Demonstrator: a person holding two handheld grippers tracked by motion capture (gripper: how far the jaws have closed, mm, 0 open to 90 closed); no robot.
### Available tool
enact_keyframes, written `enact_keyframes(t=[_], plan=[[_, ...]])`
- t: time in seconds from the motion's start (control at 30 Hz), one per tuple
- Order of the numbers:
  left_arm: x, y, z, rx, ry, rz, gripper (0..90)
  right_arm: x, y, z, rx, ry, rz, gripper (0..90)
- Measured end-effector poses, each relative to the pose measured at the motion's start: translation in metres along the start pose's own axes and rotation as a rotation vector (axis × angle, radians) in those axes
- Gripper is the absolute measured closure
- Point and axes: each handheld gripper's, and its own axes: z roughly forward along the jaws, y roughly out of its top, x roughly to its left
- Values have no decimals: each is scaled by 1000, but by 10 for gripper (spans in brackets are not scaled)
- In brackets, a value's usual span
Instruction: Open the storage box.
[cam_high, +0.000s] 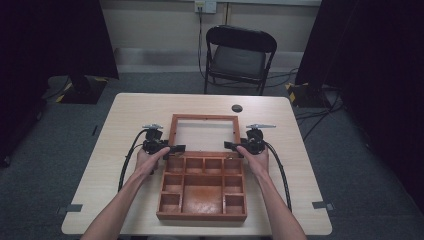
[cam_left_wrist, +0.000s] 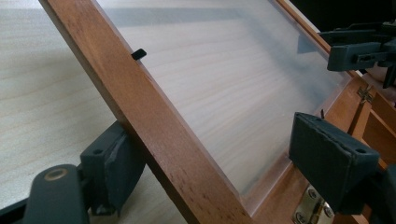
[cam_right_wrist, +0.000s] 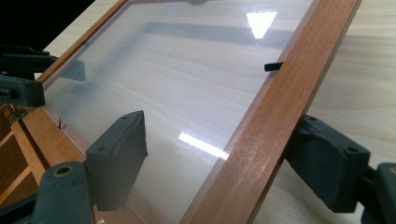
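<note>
On the pale wooden bench (cam_high: 130, 112), a compartmented brown wooden box (cam_high: 202, 187) sits open; left gripper (cam_high: 172, 149) and right gripper (cam_high: 232, 145) straddle its glass-paned lid frame (cam_high: 204, 118), jaws wide.

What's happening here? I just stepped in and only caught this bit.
A person at a table works a wooden compartment box with a gripper in each hand. The glass-paned lid is swung open past the box's far edge. The left gripper straddles the lid's left frame rail and the right gripper its right rail, near the hinges. Both sets of jaws are spread around the rails, not clamped.
</note>
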Motion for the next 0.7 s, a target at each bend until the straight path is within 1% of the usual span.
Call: enact_keyframes(t=[0.07, 0.1, 0.17, 0.2, 0.23, 0.27, 0.3, 0.4, 0.57, 0.6, 0.67, 0.7], plan=[[0, 0, 1, 4, 13, -6, 170, 0, 0, 0, 1, -3, 3, 190], [1, 0, 1, 10, 15, -11, 160, 0, 0, 1, 7, -18, -6, 181], [3, -1, 1, 17, 10, -31, 147, 0, -1, 2, 20, -29, 4, 163], [5, -2, 1, 14, 8, -33, 146, -1, -2, 2, 24, -26, 9, 163], [6, -2, 1, 11, 18, -30, 144, -3, -2, 3, 27, -18, 21, 162], [6, -3, 0, 5, 19, -31, 146, -3, -3, 3, 30, -13, 35, 162], [6, -3, 0, -1, 23, -32, 152, -4, -4, 3, 26, -9, 30, 162], [6, -2, 0, -2, 27, -29, 153, -4, -3, 3, 30, -15, 30, 162], [6, -2, -4, 3, 38, -17, 158, -3, -2, 1, 40, -17, 41, 176], [6, -2, -5, 3, 43, -15, 160, -4, -2, 0, 38, -28, 36, 180], [7, -2, -10, -7, 46, -14, 160, -5, -1, -3, 41, -34, 33, 176], [8, -2, -13, -19, 43, -16, 160, -5, -1, -5, 41, -33, 37, 175]])
